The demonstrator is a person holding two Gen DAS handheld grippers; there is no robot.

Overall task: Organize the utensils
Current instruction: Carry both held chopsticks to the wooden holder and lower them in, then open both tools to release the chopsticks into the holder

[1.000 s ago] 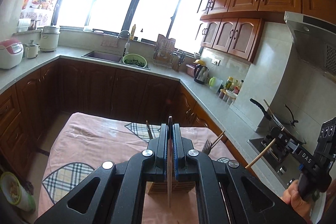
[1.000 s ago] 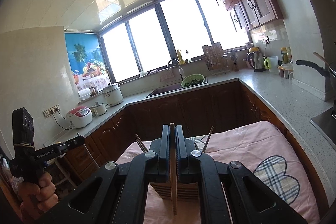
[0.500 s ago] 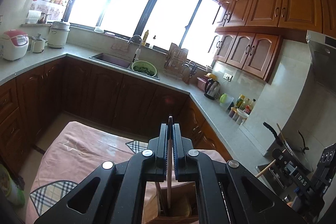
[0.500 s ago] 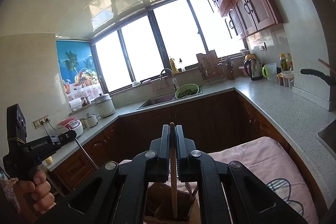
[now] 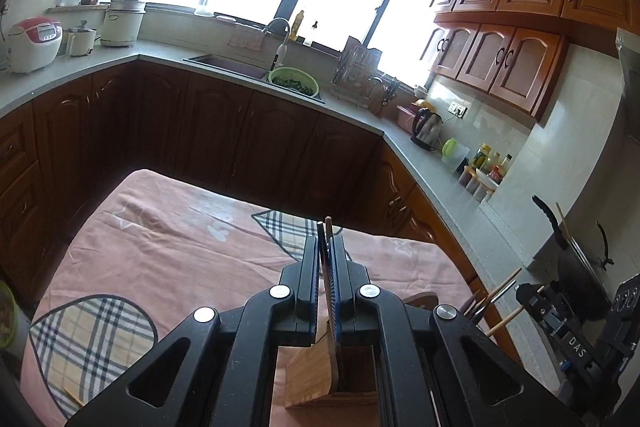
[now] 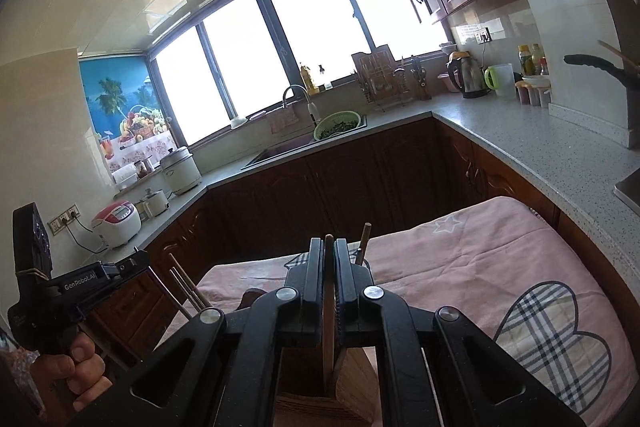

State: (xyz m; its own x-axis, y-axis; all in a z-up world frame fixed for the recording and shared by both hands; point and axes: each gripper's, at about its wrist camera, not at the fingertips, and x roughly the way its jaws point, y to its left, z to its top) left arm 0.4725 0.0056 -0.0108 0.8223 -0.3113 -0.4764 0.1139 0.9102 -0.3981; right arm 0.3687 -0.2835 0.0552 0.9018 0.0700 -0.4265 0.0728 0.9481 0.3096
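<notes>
My left gripper (image 5: 326, 239) is shut on a brown chopstick (image 5: 331, 307) that leans a little to the right. Its lower end sits inside the wooden utensil holder (image 5: 312, 375) on the pink cloth (image 5: 180, 247). My right gripper (image 6: 329, 247) is shut on a light wooden chopstick (image 6: 329, 327), upright, with its tip down in the same holder (image 6: 356, 379). More chopsticks (image 6: 188, 287) stand in the holder's left part. The left gripper (image 6: 132, 263) shows at the left of the right wrist view, with a hand (image 6: 76, 367) on its grip.
A loose chopstick (image 5: 74, 397) lies on the cloth at the near left. Dark cabinets and a grey counter ring the table, with a kettle (image 5: 426, 127) and jars on it. A wok (image 5: 576, 255) sits on the stove at the right.
Both grippers have sunk towards the wooden holder, and the chopsticks' lower ends now reach into it. The left chopstick has tilted in the jaws.
</notes>
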